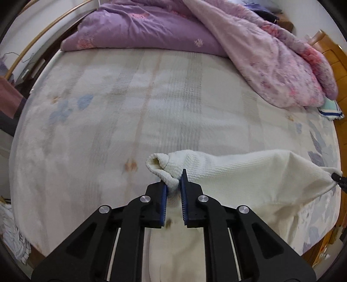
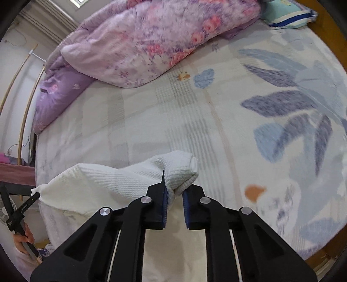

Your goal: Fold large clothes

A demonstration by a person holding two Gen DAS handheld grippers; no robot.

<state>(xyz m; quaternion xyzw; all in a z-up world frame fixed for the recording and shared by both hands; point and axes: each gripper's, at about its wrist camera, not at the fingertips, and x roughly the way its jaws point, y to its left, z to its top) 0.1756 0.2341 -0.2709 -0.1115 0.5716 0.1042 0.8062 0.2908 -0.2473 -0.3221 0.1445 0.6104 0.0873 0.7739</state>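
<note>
Both hand-held grippers, left (image 1: 174, 187) & right (image 2: 175, 191), were clamped on corners of the white knit garment (image 1: 249, 173), stretched above the bed (image 1: 108, 130). Lift step; next probably needs laying it flat w/ even tension.

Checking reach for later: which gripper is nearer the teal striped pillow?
Right. The right gripper holds the white garment on the side toward the teal pillow; the left gripper holds its opposite end.
</note>
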